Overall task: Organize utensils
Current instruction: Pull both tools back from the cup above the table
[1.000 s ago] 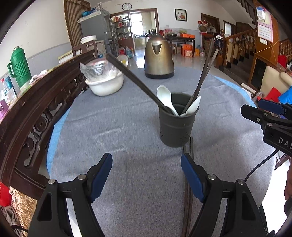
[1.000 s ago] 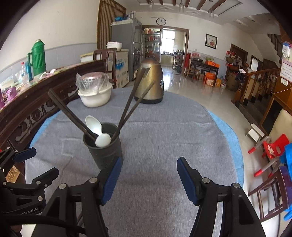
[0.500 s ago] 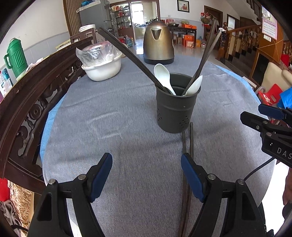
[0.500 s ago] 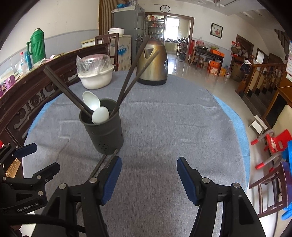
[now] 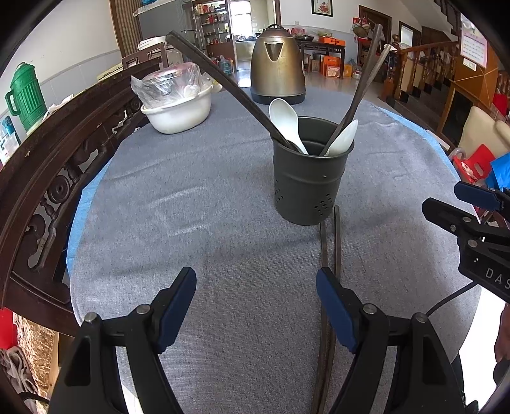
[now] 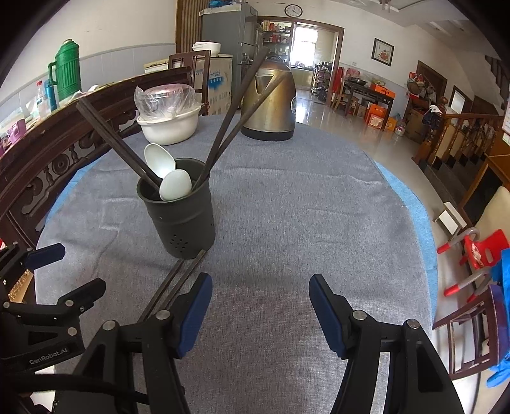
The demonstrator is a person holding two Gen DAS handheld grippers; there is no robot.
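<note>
Setting as I see it from the rig: a lived-in family home, open dining and living area. I note a round table [image 6: 287,207] under grey cloth, a brass-coloured kettle [image 6: 271,102], a covered white bowl [image 6: 169,124], a carved wooden chair back [image 5: 63,159], and a green thermos [image 6: 65,73]. Further off stand a fridge [image 6: 229,41], wall clock [image 6: 293,10], framed picture [image 6: 382,52], wooden staircase [image 6: 462,137] and pantry shelves.

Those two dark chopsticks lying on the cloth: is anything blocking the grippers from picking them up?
Nothing visible does. The loose chopsticks lie bare on the grey cloth, running from the utensil cup back toward the open left gripper. The open right gripper is also beside them.
</note>
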